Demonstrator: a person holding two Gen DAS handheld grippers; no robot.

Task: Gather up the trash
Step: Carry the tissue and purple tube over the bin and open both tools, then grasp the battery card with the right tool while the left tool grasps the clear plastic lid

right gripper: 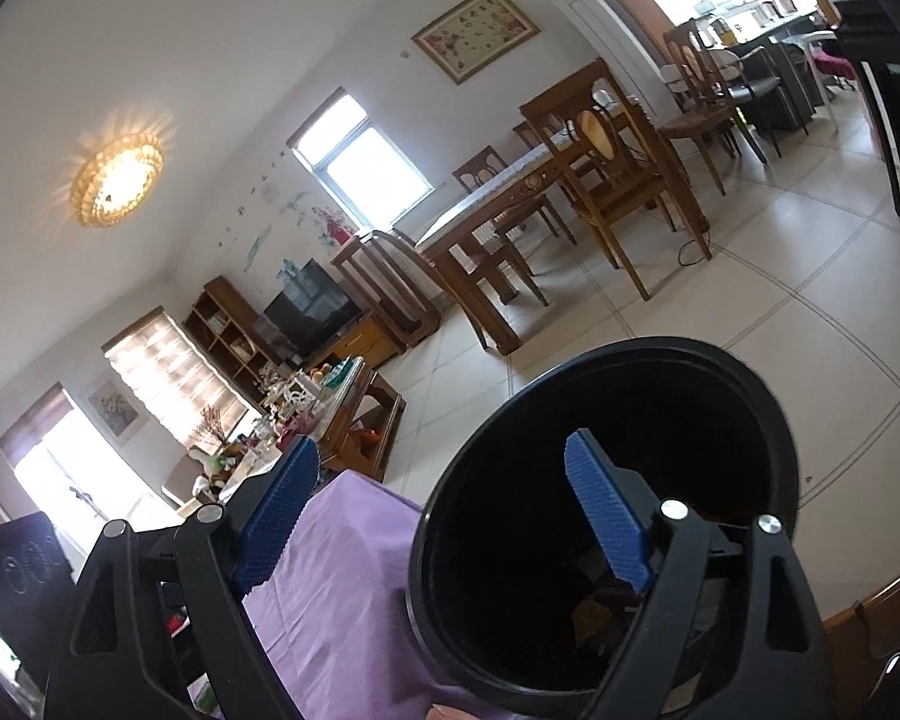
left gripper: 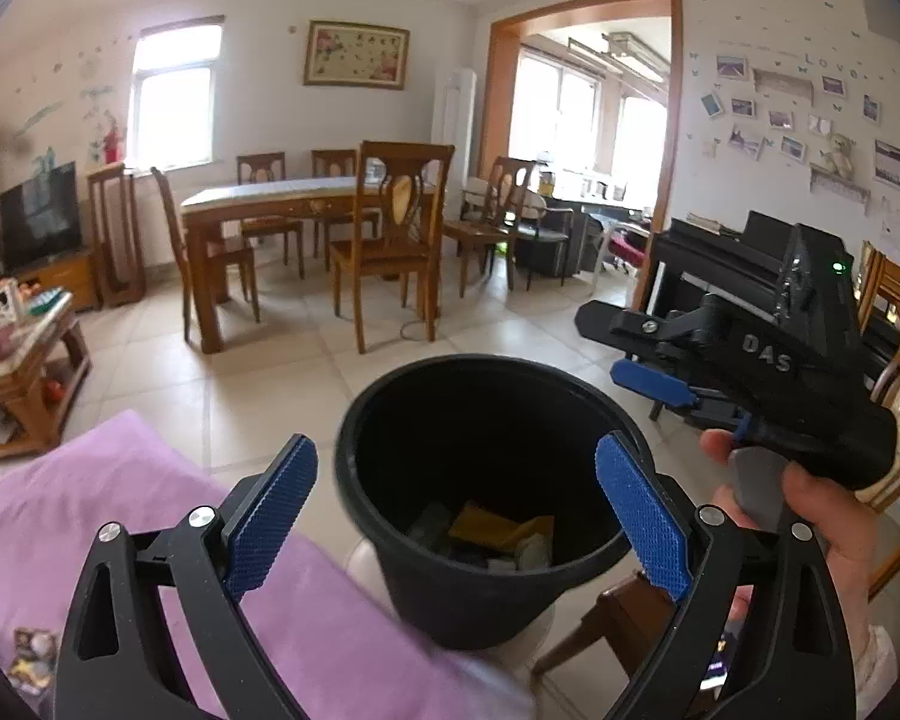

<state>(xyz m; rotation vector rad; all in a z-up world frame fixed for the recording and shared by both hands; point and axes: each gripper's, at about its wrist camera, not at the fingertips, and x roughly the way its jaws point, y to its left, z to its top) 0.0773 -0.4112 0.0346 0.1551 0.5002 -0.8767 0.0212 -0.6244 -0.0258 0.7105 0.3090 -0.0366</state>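
Bin [left gripper: 468, 570] upright, mouth up, on stool beside purple cloth [left gripper: 120, 510]; trash [left gripper: 498, 531] at bottom. My left gripper [left gripper: 456, 510] fingers wide, empty, straddling rim. Right gripper [right gripper: 444, 516] fingers wide, one inside bin. Wrapper [left gripper: 30, 654] on cloth.

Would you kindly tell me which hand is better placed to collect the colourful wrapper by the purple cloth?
Probably left: the wrapper lies beside the left tool, both tools are open, and the right tool sits beyond the bin.
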